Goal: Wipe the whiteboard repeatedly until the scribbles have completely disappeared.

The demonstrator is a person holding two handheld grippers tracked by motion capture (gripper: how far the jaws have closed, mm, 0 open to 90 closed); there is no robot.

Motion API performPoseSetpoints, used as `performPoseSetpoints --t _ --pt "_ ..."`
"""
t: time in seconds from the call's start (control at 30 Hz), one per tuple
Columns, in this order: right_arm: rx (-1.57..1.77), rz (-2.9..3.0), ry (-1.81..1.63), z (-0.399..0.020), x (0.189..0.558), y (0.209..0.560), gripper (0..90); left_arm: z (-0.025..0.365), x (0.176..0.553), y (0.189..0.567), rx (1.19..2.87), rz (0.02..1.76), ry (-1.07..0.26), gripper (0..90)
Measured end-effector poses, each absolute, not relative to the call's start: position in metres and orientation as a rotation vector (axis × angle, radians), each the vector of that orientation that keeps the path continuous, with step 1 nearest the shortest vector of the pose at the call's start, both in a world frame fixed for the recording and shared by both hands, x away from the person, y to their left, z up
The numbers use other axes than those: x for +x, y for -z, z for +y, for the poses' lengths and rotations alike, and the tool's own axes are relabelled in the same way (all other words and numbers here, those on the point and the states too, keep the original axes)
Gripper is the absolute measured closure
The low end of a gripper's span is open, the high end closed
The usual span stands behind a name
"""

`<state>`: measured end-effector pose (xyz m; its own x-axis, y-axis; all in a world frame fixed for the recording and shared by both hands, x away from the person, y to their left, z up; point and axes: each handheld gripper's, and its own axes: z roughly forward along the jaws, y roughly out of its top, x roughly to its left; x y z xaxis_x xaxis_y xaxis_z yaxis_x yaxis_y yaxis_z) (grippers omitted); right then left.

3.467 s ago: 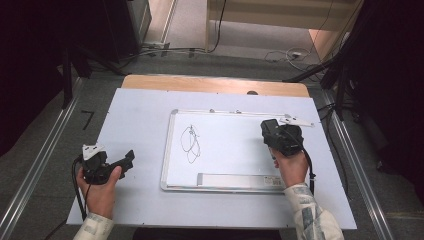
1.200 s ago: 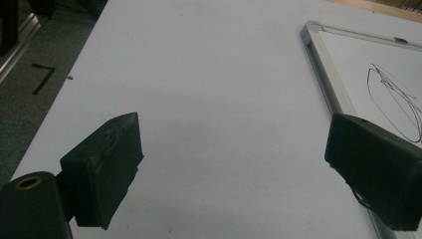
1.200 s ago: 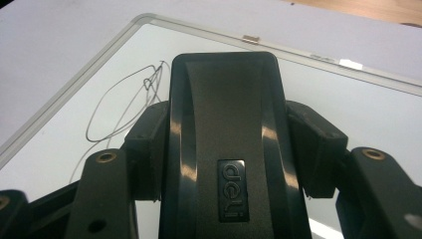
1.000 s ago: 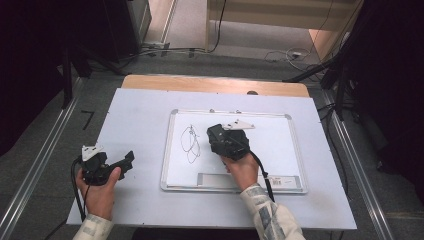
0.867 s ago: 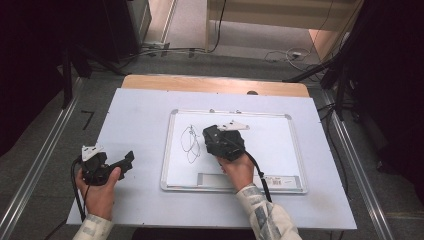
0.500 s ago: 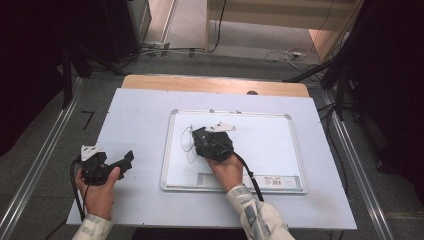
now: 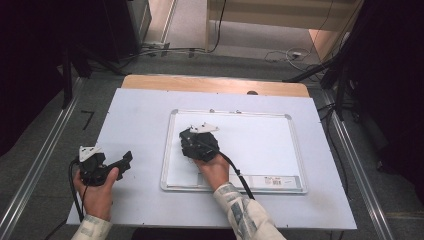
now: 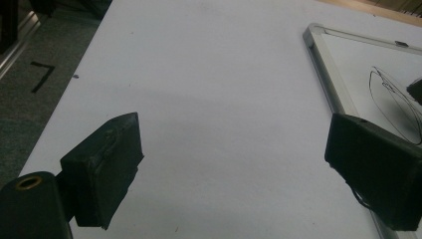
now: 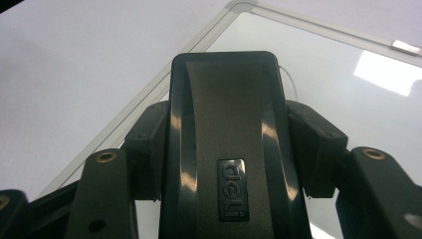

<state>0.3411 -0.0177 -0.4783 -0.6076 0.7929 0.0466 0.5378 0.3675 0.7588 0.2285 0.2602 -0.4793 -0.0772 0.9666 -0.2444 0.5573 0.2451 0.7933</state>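
A white whiteboard (image 7: 260, 145) with a metal frame lies on the table. My right gripper (image 7: 192, 140) rests over its left part, shut on a black eraser (image 9: 226, 139) marked "deli", with one pad against each of its sides. The eraser's face is toward the board (image 9: 323, 69). In the left gripper view, black looping pen lines (image 8: 393, 102) show on the board (image 8: 323, 69), beside a dark corner of the eraser. My left gripper (image 7: 122, 162) rests on the table at the front left, open, with nothing between its pads (image 8: 107, 169).
A white sheet (image 7: 140, 115) covers the table, with a wooden edge (image 7: 215, 84) at the back. A printed label strip (image 7: 272, 181) runs along the board's near edge. Metal rails (image 7: 45, 165) flank the table. Cables (image 7: 280, 52) lie on the floor behind it.
My right gripper has slid left across the board with the eraser, from the right side to over the drawing. The left gripper has kept still.
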Motion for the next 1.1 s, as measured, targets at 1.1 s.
performPoseSetpoints --t 1.1 --pt "1.121 2.396 -0.964 -0.003 0.356 0.492 37.7 0.262 0.228 0.480 1.406 1.744 -0.665 8.3"
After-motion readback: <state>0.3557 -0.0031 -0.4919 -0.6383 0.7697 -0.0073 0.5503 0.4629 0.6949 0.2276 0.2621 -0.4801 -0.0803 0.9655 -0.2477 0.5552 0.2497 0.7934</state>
